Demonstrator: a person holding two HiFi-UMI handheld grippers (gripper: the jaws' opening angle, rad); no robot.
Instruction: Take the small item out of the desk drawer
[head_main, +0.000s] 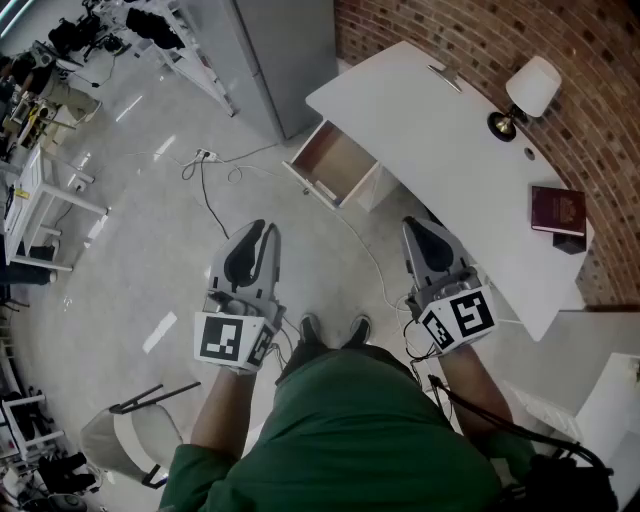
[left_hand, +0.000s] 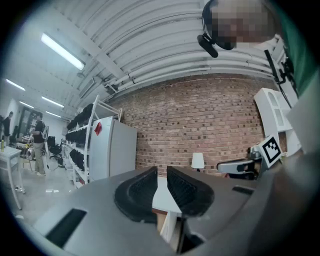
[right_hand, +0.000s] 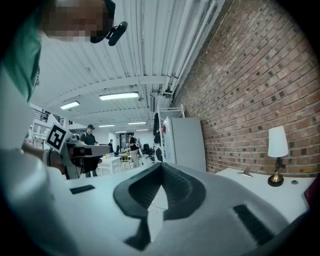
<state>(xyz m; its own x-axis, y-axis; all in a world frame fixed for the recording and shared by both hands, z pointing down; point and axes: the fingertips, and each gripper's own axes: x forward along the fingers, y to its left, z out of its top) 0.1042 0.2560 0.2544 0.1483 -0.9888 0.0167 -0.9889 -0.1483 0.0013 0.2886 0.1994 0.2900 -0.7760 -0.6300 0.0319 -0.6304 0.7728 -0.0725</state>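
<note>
The drawer (head_main: 335, 165) is pulled out from the left end of the white table (head_main: 440, 130), with its brownish inside facing up. From up here I can't tell if anything small is sitting in it. A white cable (head_main: 215, 170) snakes across the floor (head_main: 150, 250) just in front of it.

Both grippers hang well short of the drawer, out over the floor, pointing roughly toward the table. The left gripper (head_main: 262, 228) has its jaws a narrow slit apart with nothing between them; you just see the white table through the gap. The right gripper (head_main: 415, 225) has its jaws closed tip to tip and it's got hold of nothing.

Farther back on the table there's a small lamp (head_main: 528, 95) with a white shade and a dark red book (head_main: 558, 210) near the far edge, both up against the brick wall (head_main: 480, 40). A grey cabinet (head_main: 275, 50) stands left of the table.
</note>
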